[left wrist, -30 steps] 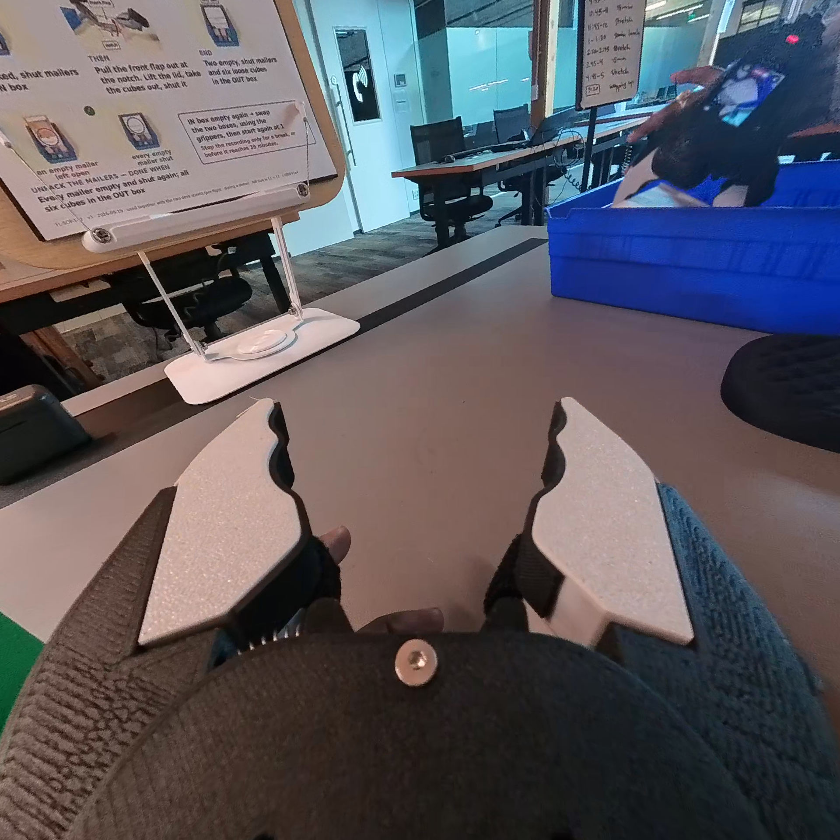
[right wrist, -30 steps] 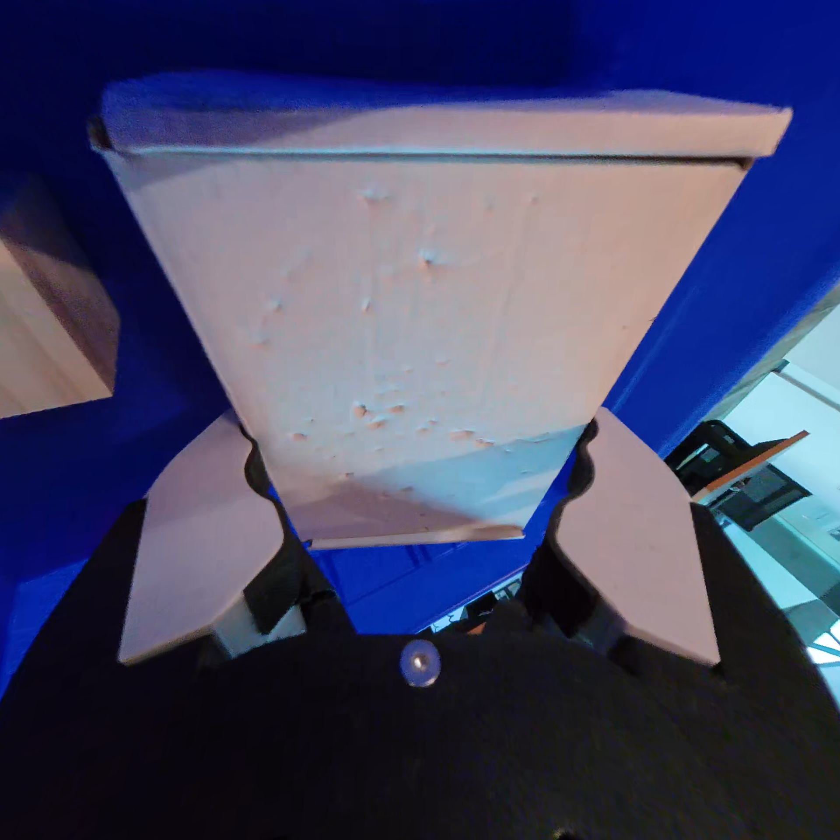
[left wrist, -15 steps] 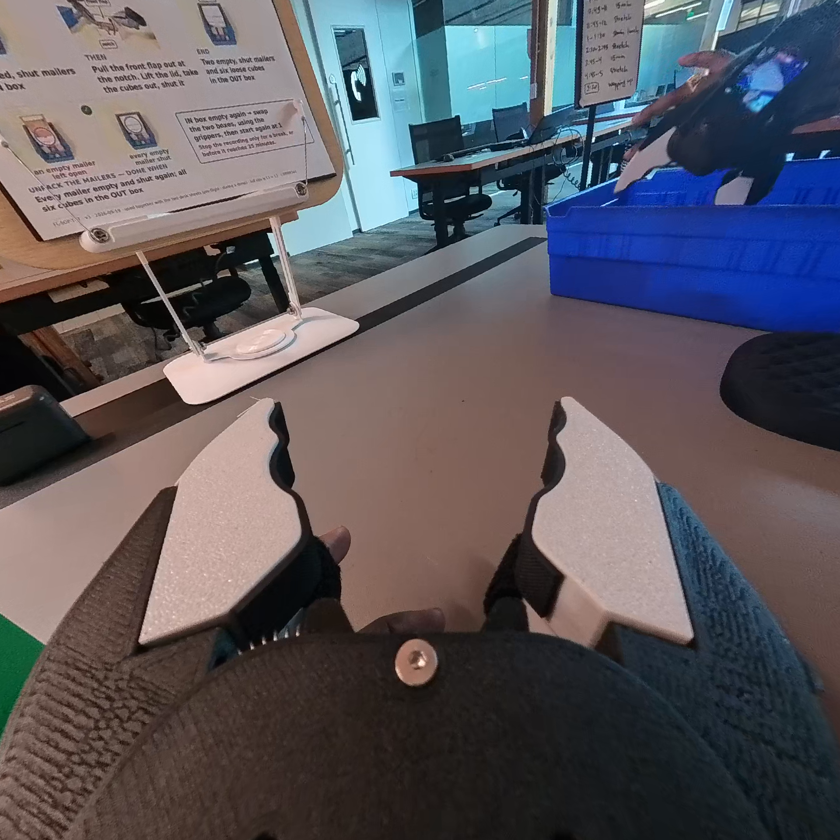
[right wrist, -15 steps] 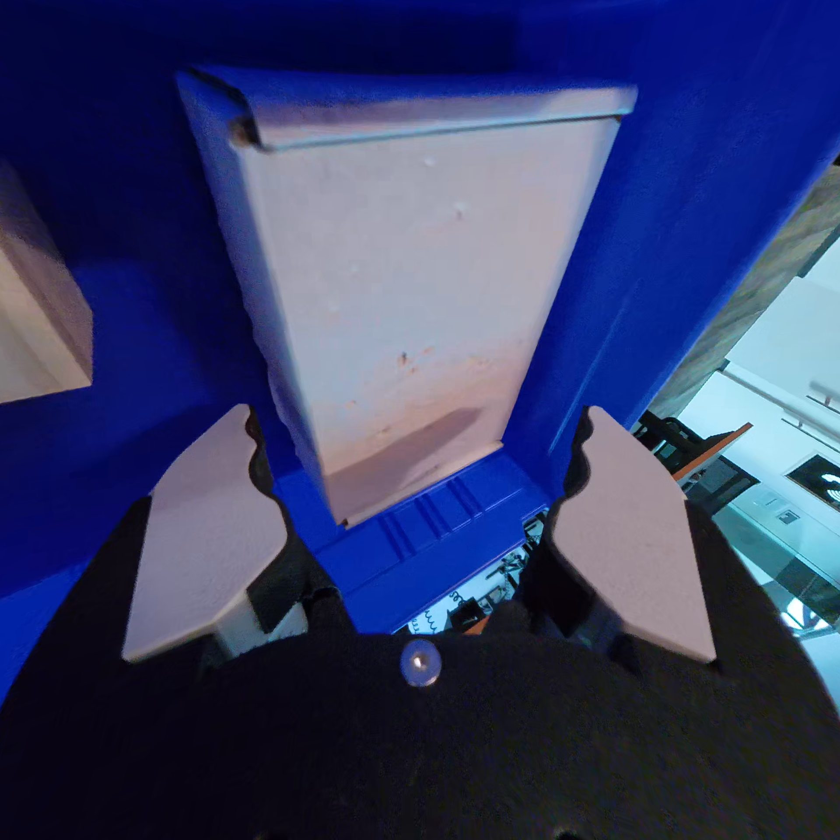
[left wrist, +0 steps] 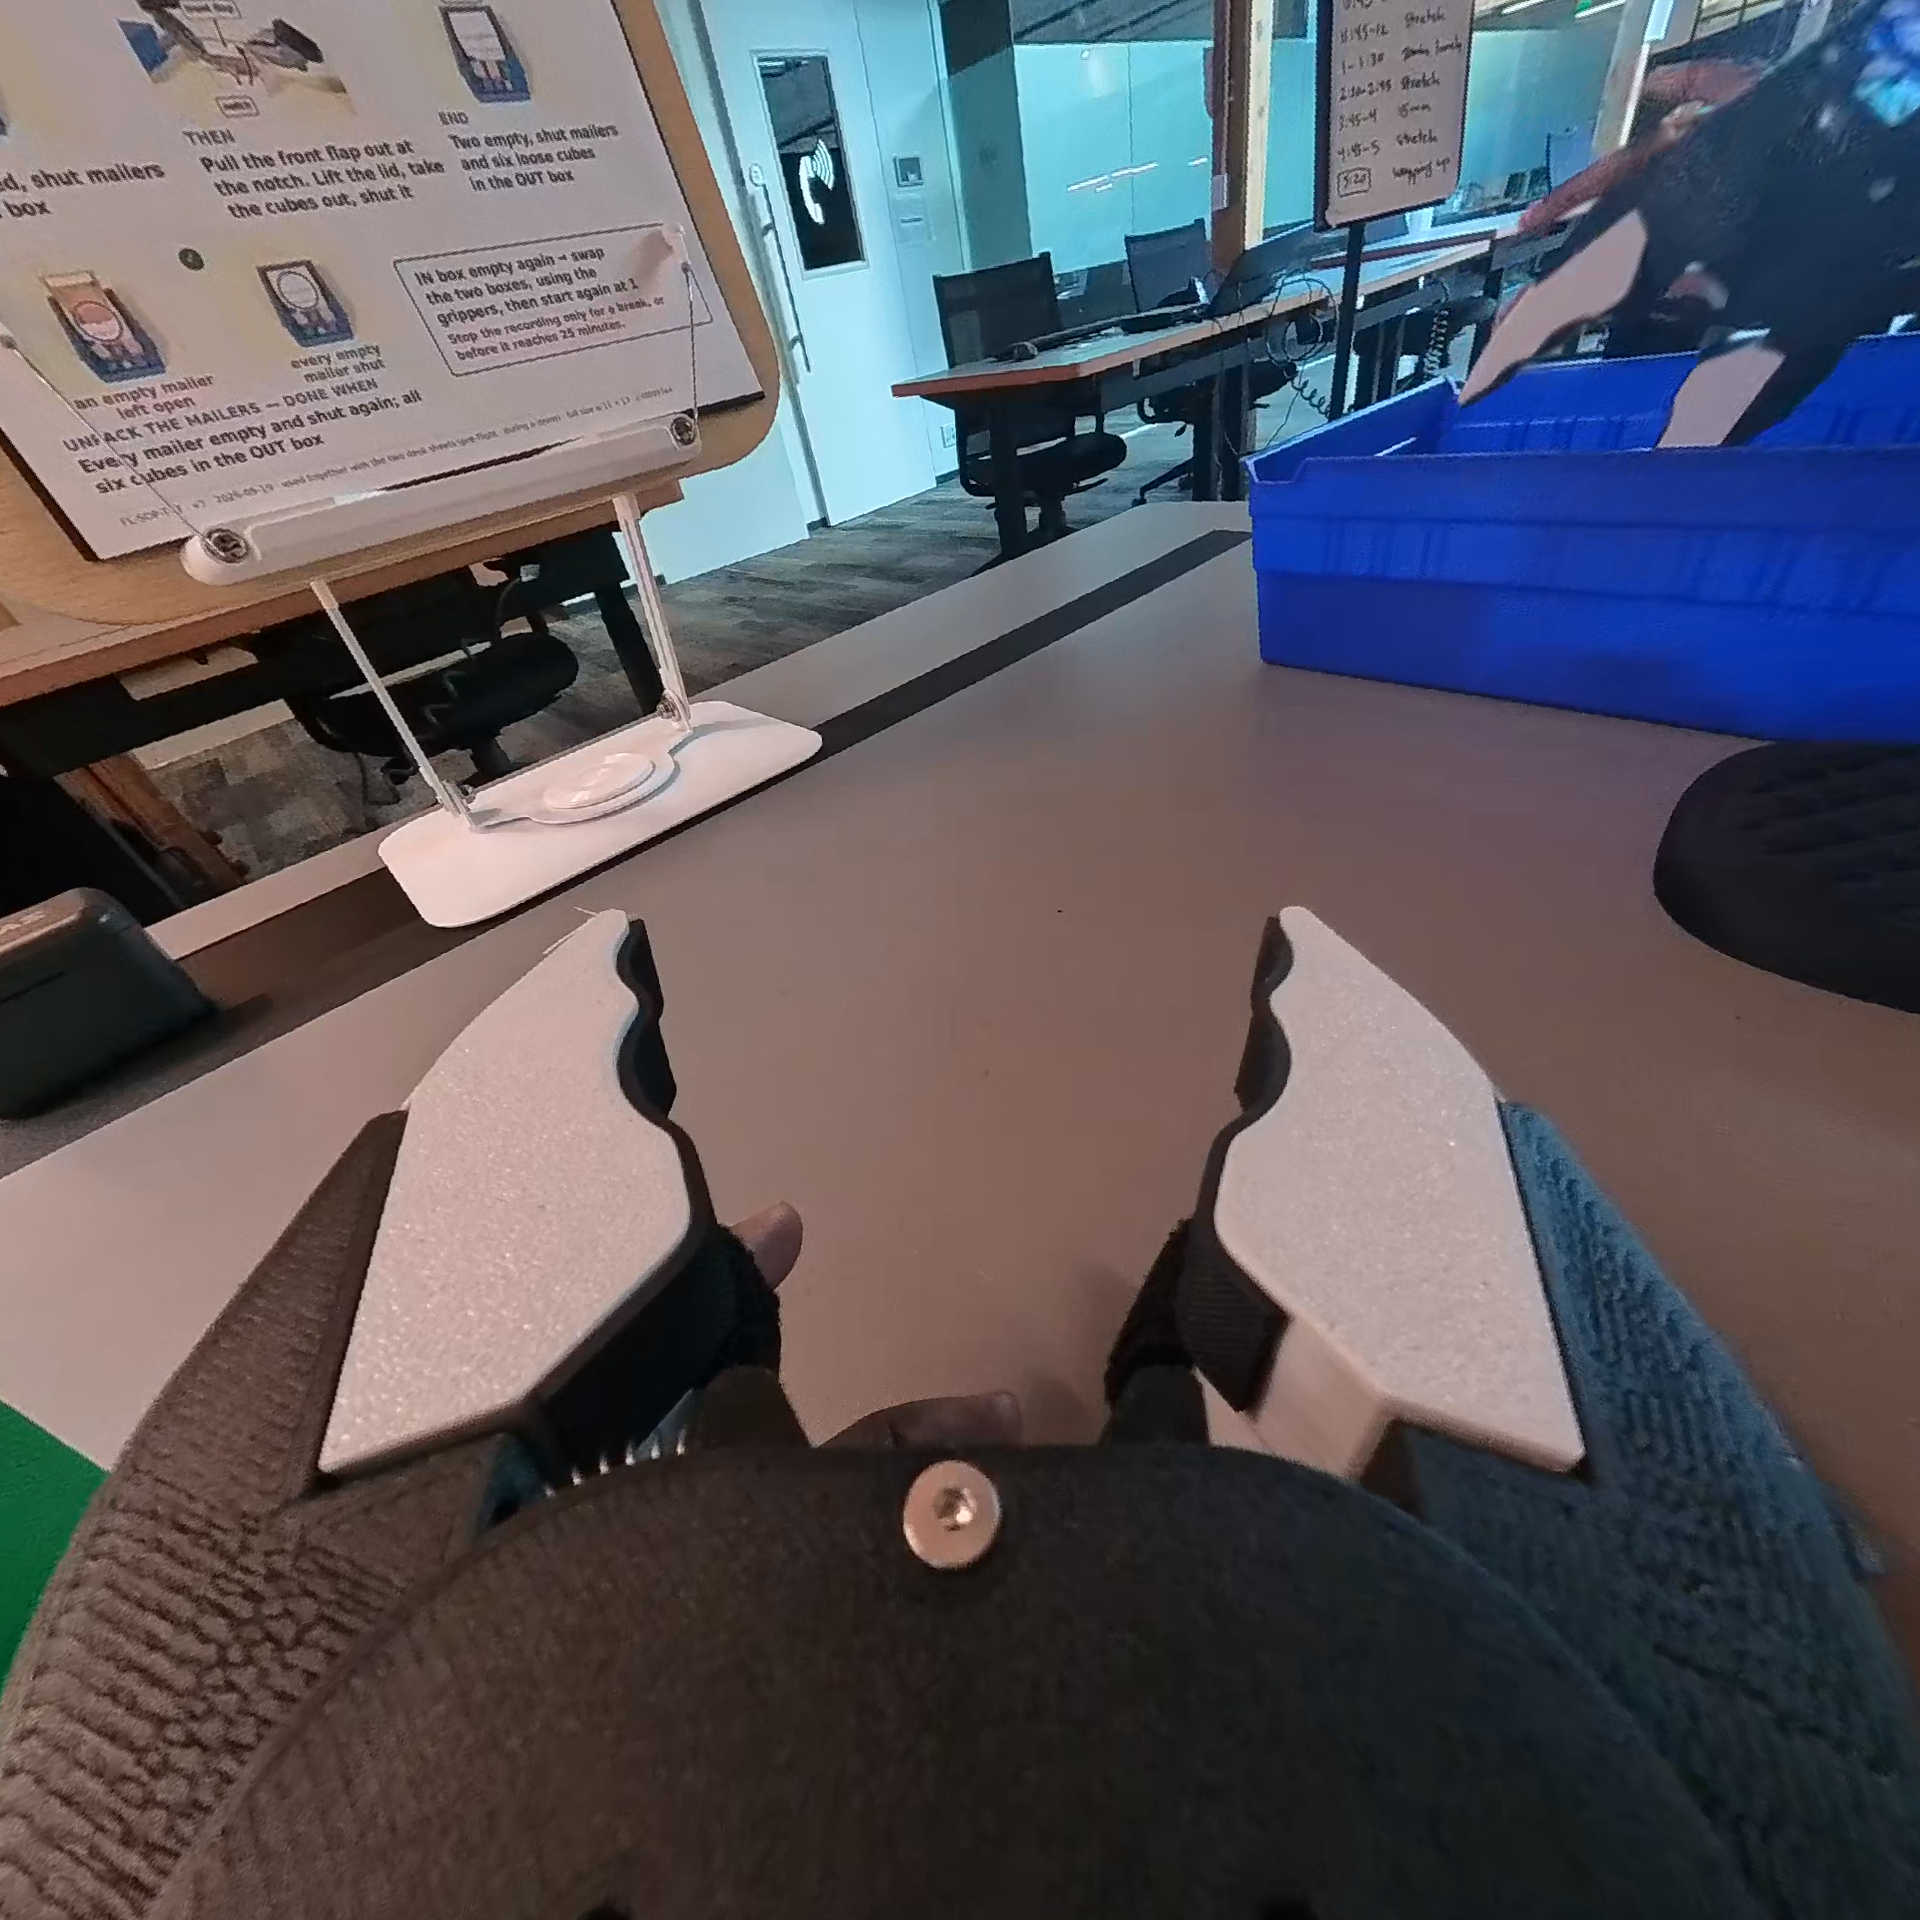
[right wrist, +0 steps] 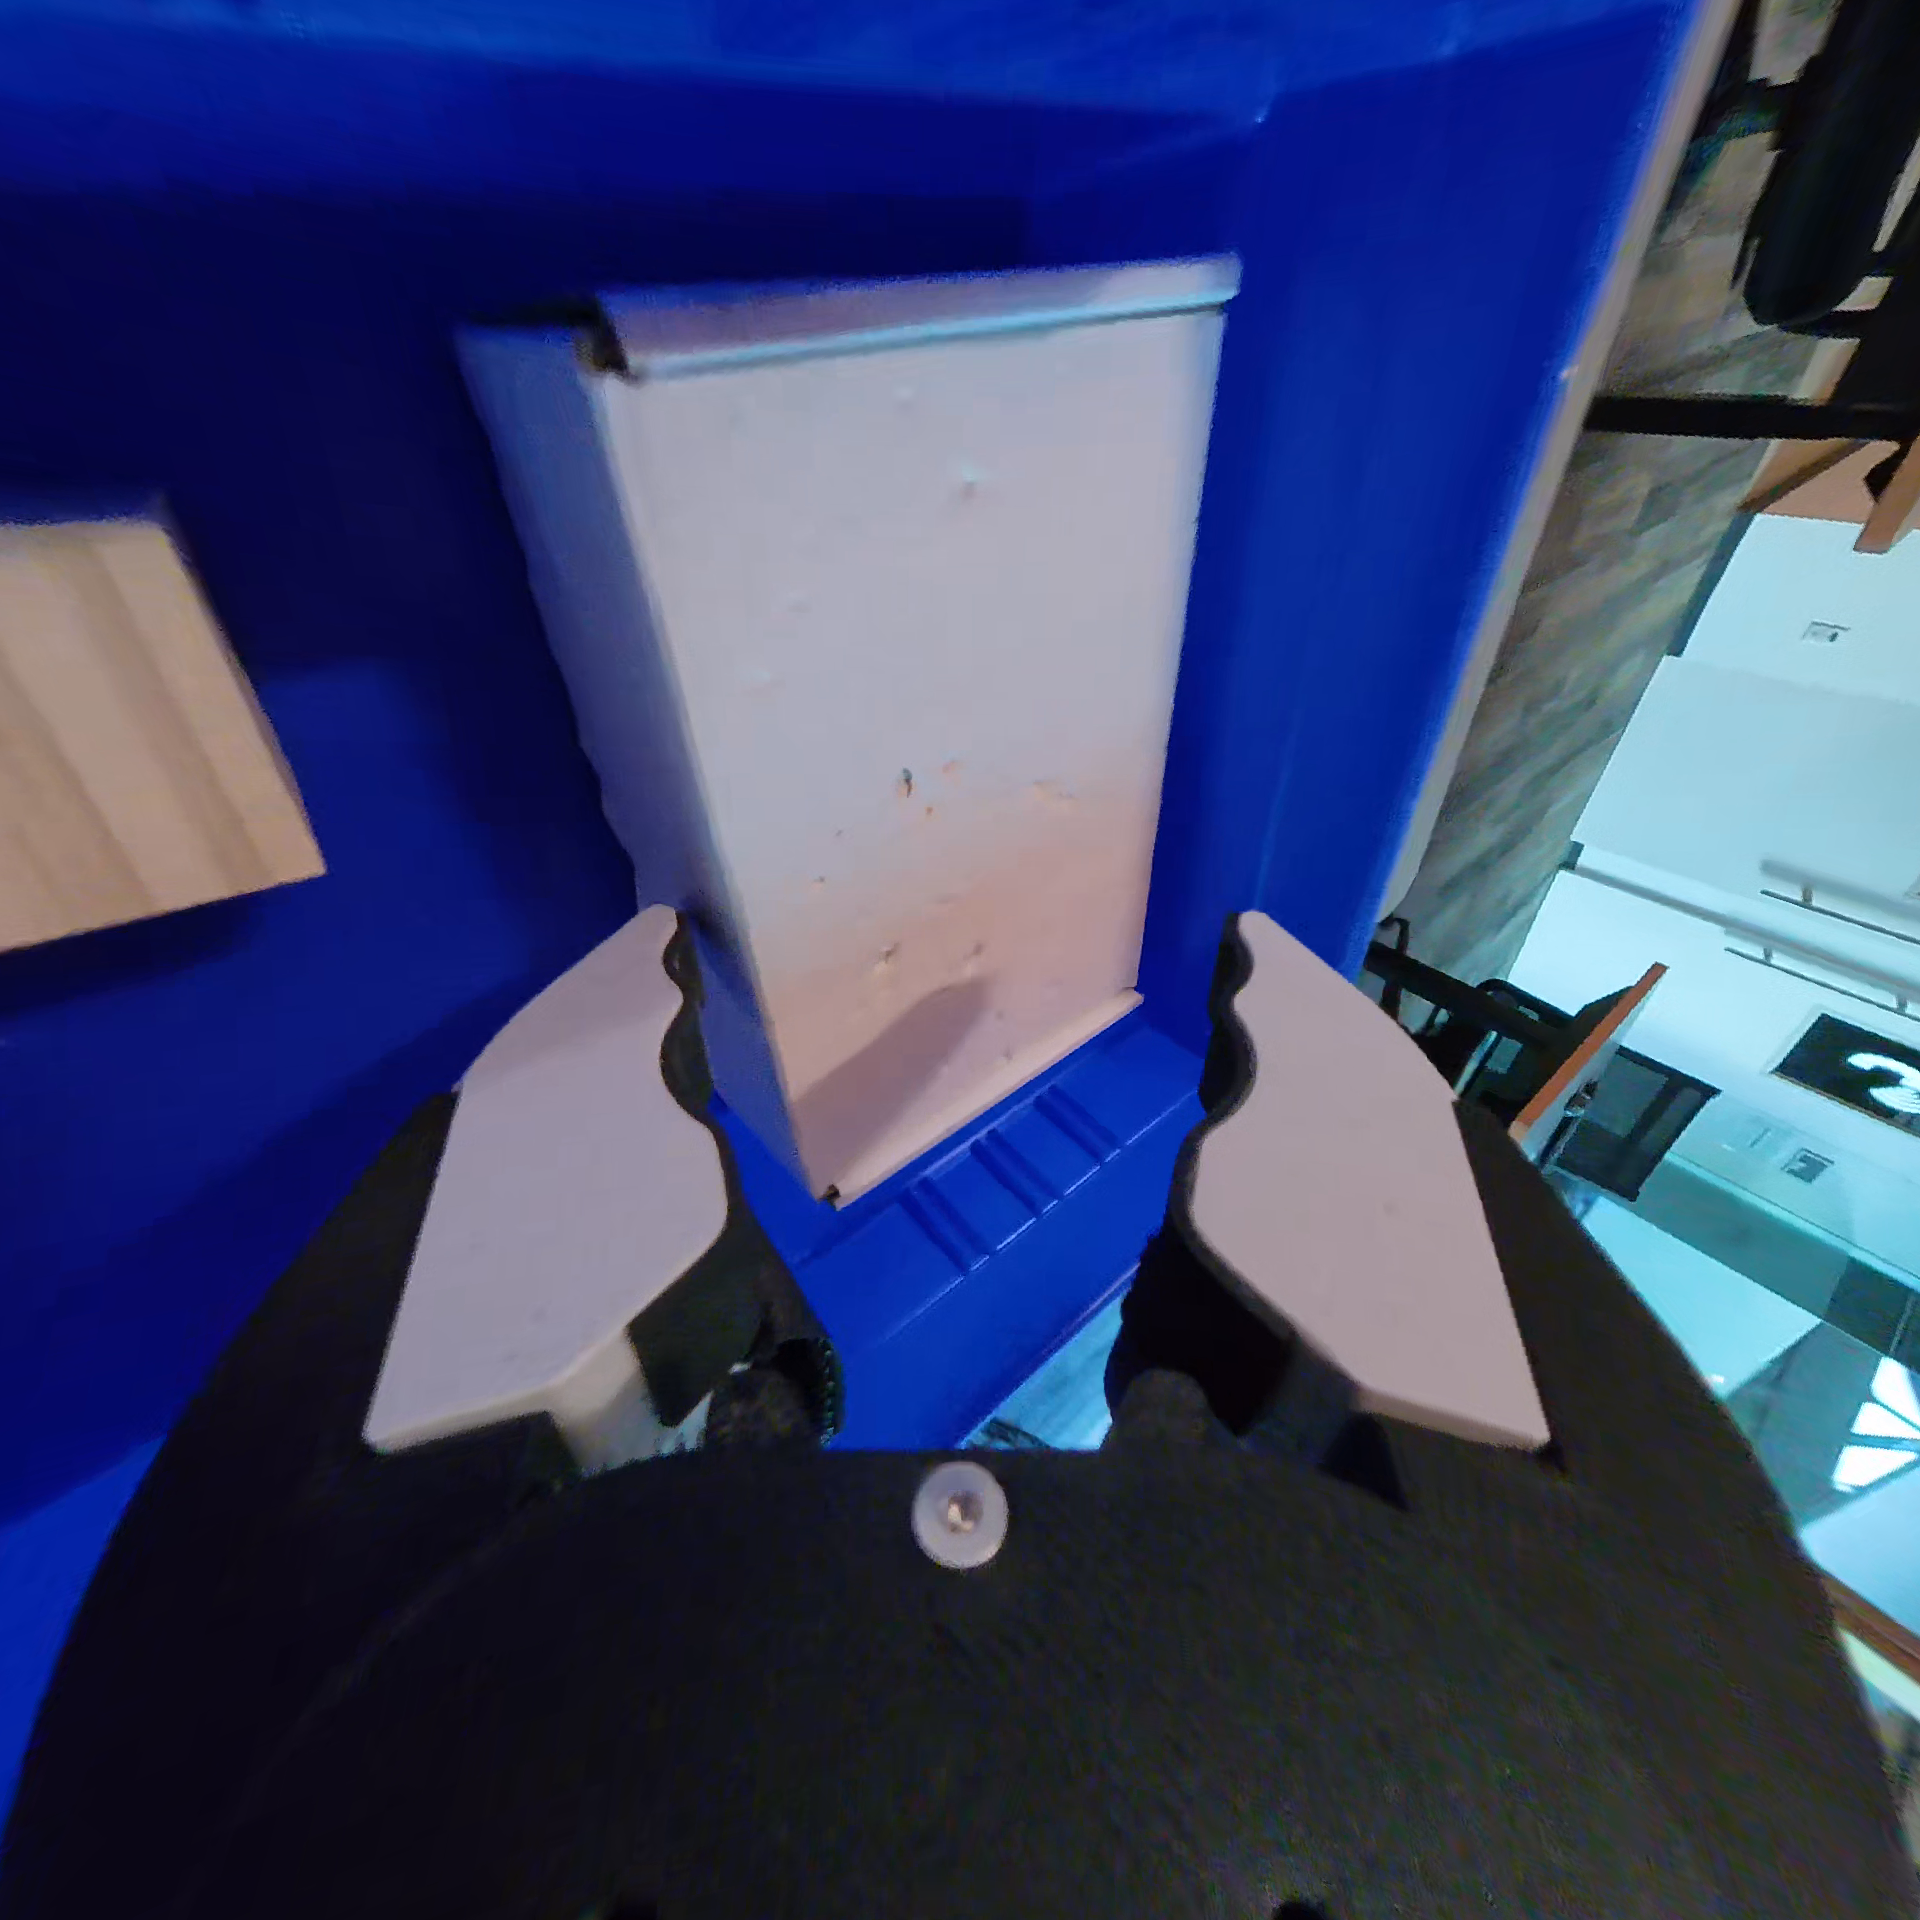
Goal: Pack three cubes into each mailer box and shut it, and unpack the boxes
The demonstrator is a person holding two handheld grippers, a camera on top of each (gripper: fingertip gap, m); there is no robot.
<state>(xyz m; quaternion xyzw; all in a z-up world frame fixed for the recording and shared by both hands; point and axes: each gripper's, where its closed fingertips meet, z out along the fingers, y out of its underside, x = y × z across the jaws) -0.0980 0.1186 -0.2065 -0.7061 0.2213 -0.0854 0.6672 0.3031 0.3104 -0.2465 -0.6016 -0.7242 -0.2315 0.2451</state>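
Observation:
A shut white mailer box (right wrist: 894, 686) lies in the blue bin (right wrist: 312, 1039), against its right wall. My right gripper (right wrist: 951, 945) hangs open above the box's near end and holds nothing. A wooden cube (right wrist: 114, 727) lies in the bin at the left edge. My left gripper (left wrist: 951, 945) is open and empty, low over the grey table (left wrist: 987, 831). In the left wrist view the blue bin (left wrist: 1558, 582) stands at the far right, with the right gripper (left wrist: 1662, 301) above its rim.
An instruction board on a white stand (left wrist: 582, 800) stands at the table's far left edge. A black round mat (left wrist: 1808, 883) lies at the right in front of the bin. A dark device (left wrist: 73, 987) sits at the left edge. A green patch (left wrist: 31, 1496) shows at lower left. The gap from one gripper's tips to the other's is roughly 45 cm. Measured from the fingertips, the wooden cube (right wrist: 114, 727) is 7 cm or so from the right gripper and 35 cm from the left.
My right gripper let go of the mailer box, which now lies in the bin, and drew back and up from it. My left gripper stayed still.

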